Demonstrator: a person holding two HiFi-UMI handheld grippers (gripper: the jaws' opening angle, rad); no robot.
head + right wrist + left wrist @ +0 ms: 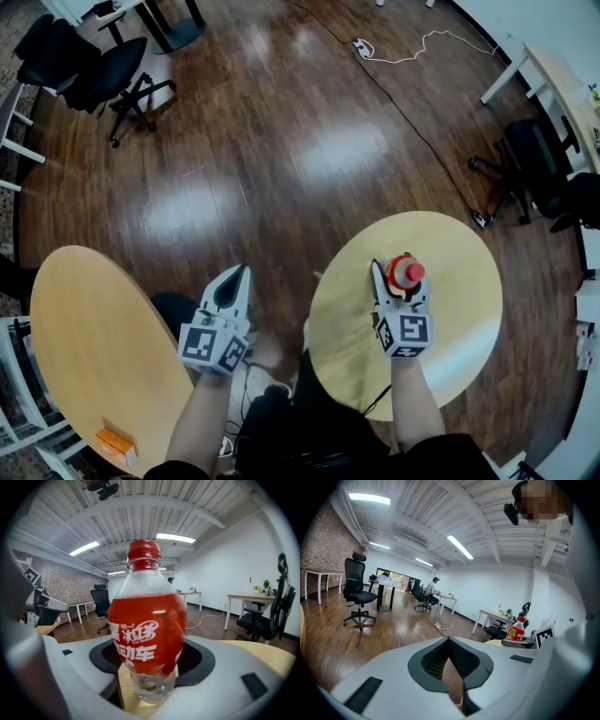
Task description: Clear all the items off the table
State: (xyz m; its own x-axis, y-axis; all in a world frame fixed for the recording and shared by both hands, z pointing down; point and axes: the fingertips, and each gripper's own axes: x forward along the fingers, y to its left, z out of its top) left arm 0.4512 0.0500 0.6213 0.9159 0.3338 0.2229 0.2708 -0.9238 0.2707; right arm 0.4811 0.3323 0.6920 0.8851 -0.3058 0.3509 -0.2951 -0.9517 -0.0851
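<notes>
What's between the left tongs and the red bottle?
Head view: from the left tongs, a strip of bare wood floor, then bare round table top, then the right tongs' near jaw beside the red bottle.

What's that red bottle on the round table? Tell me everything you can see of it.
The bottle is clear plastic with a red screw cap, a red wrapper printed with white characters, and a see-through base. Its cap is on, and it stands upright on the round wooden table, between the wide-apart jaws of the right gripper. The pads flank it but do not clearly press it.
</notes>
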